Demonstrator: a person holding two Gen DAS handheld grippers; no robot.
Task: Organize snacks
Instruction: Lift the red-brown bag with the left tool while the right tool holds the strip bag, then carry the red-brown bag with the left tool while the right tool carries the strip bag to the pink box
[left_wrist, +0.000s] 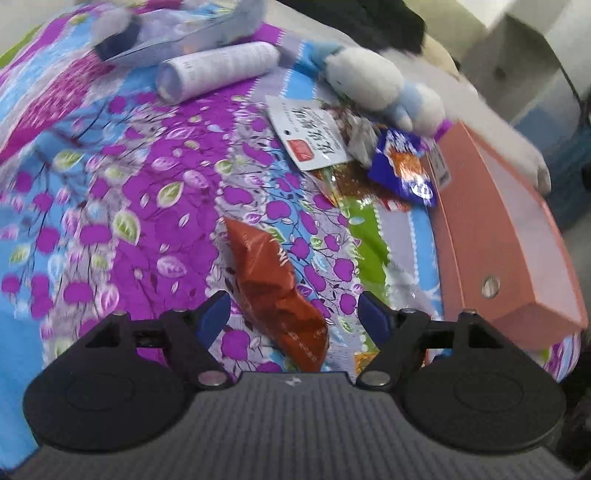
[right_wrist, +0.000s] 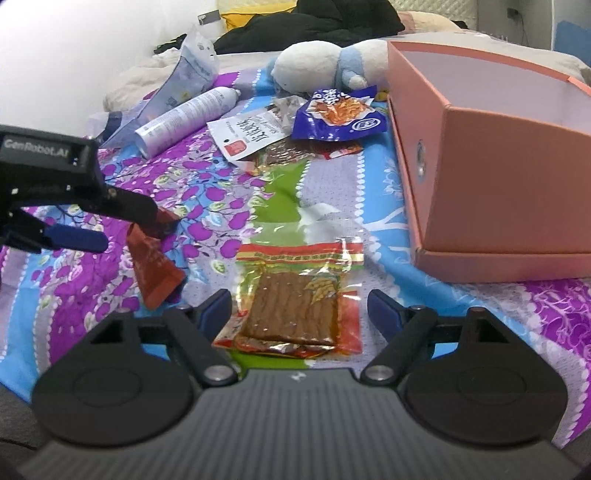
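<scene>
Both claws spread over loose snacks on the bed, box waiting to the right.

The left claw (left_wrist: 293, 314) hangs spread wide with the red-brown snack packet (left_wrist: 279, 295) lying between its fingers, probably lined up for a pinch. The right claw (right_wrist: 299, 314) is likewise spread, straddling the clear packet of brown strips (right_wrist: 295, 306) just ahead of it. Beyond and to its right stands the open pink box (right_wrist: 509, 195), apparently the bin; the blue packet (right_wrist: 338, 114) and white packet (right_wrist: 247, 136) lie farther ahead on the floral bedsheet (right_wrist: 207, 206).
</scene>
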